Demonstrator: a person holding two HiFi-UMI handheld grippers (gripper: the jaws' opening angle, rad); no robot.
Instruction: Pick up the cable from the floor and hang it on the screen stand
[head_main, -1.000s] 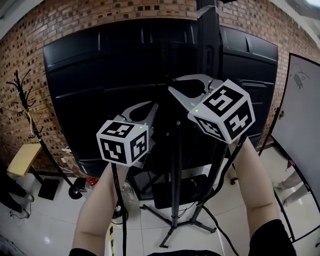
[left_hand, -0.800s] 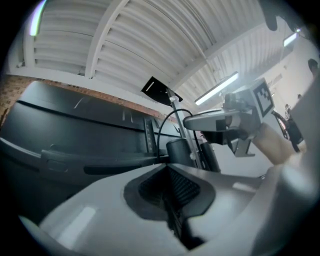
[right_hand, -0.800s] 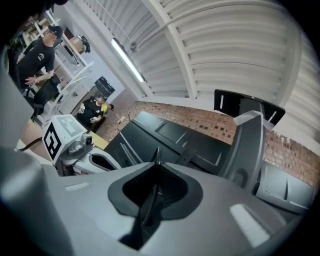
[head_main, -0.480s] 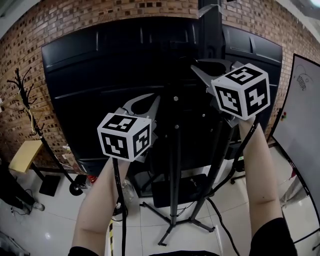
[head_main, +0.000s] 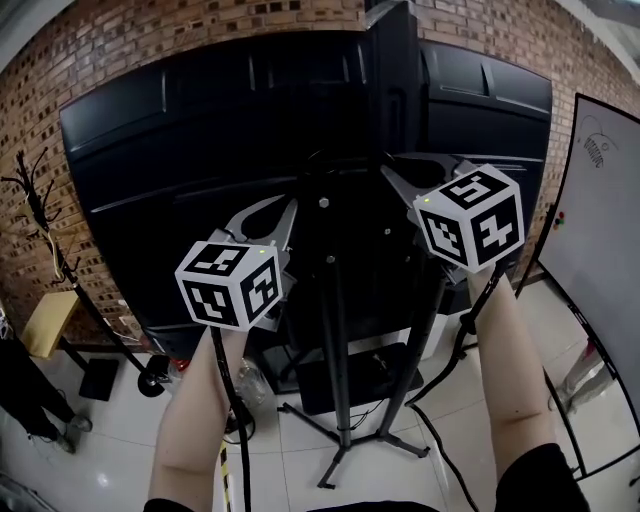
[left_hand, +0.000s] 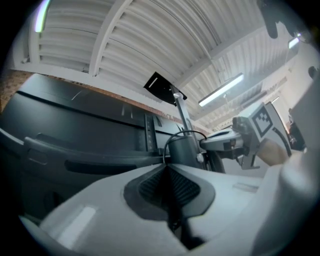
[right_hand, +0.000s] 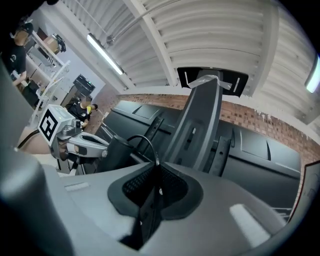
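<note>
Cable (right_hand: 145, 135) runs between your left gripper (left_hand: 167, 167) and right gripper (right_hand: 157, 169), both clamped on it, at the screen stand (head_main: 336, 330).

Brick wall (head_main: 60, 70), white tiled floor (head_main: 105, 450), whiteboard (head_main: 600, 240) right, coat rack (head_main: 40, 210) left.

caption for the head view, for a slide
Left gripper and right gripper, both shut on the cable, hold it up at the stand.

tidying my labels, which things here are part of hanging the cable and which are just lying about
Job: cable, screen stand, left gripper and right gripper, both shut on the cable.
Lying about: coat rack, whiteboard, small yellow table.
</note>
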